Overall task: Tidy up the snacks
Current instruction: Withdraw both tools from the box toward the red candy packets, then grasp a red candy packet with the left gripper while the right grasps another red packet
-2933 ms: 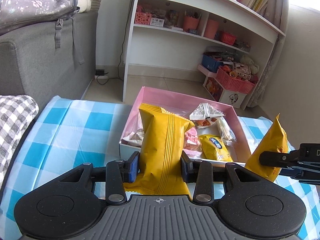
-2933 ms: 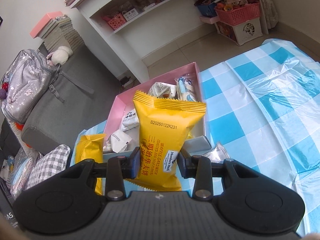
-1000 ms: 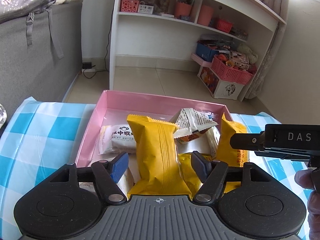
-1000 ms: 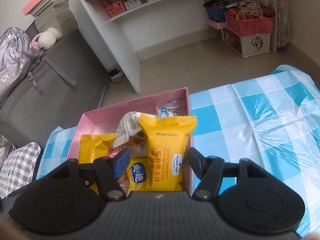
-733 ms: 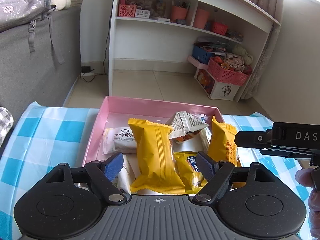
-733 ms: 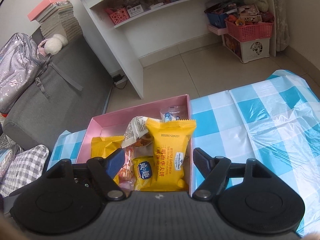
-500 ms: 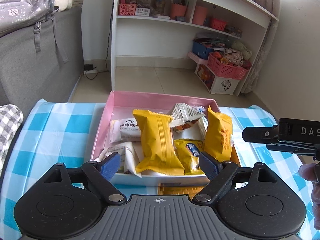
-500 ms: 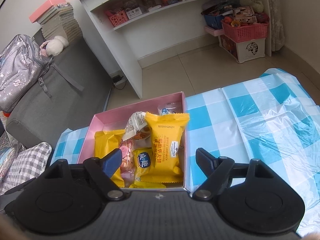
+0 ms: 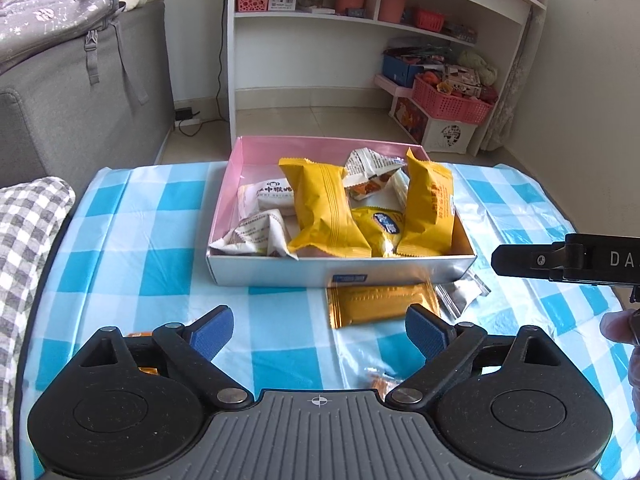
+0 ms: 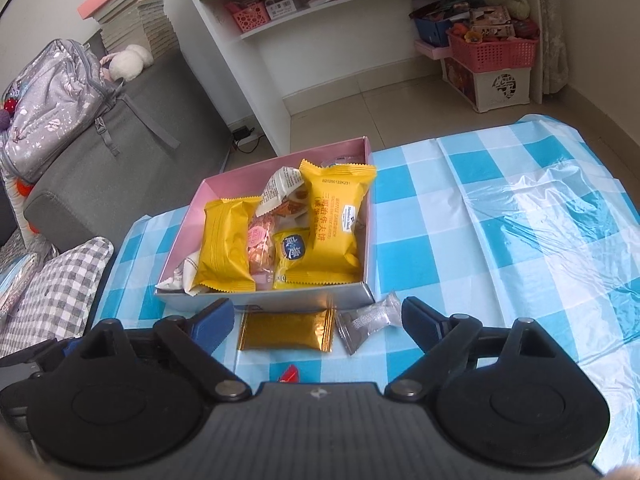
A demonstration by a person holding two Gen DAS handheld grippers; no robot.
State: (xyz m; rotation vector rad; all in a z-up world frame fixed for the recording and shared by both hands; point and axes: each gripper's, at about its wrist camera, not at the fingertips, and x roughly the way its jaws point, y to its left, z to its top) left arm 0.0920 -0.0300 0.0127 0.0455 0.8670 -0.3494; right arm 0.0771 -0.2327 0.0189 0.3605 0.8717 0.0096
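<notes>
Both the left gripper (image 9: 318, 330) and right gripper (image 10: 318, 318) have just opened wide and empty, backed away; their yellow packets (image 9: 324, 210) now lie in the pink box (image 9: 236, 168).

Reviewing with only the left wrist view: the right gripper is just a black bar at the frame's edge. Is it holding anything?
Observer: No. The right wrist view shows the right gripper open, its jaws having just been opening, with nothing between them.
Operator: Anything in the pink box that I can't make out?
Observer: A pink packet, tucked right beside the plain yellow pack.
</notes>
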